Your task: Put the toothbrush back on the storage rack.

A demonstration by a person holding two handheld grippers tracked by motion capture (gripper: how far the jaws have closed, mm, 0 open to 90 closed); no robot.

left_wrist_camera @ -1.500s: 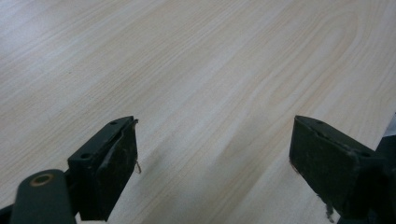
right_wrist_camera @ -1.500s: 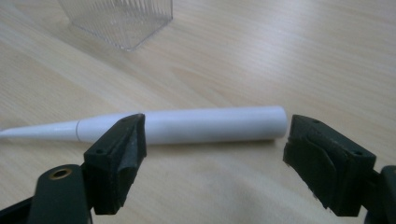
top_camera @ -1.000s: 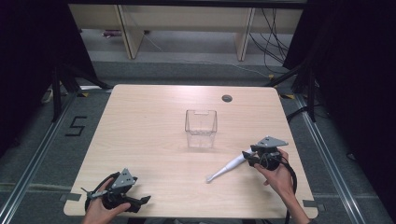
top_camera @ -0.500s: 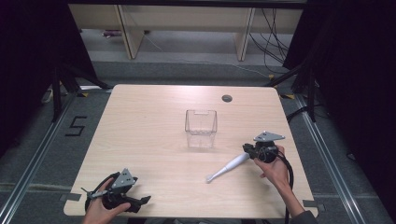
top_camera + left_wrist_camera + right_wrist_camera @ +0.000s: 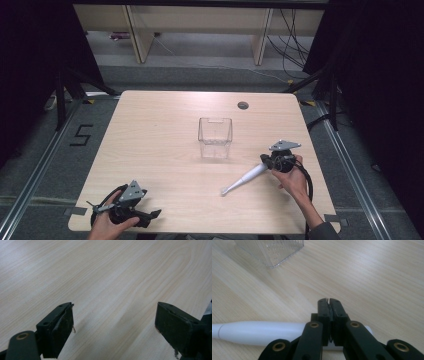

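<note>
Here the right gripper (image 5: 263,161) tilts low, clamping a white handle (image 5: 243,178), while the left gripper (image 5: 152,214) rests wide open.

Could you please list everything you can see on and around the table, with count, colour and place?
Table: one, light wood, centre of the high view.
Clear box: one, see-through, upright at mid-table.
White handle: one, white, slim, lying flat right of centre, its thick end at the right gripper.
Round hole: one, dark, far side of the tabletop.
Shelving: pale wood, beyond the table.
Left gripper: one, black, near left corner, jaws wide apart.
Right gripper: one, black, jaws together over the handle.
Hands: two, one on each gripper.
</note>
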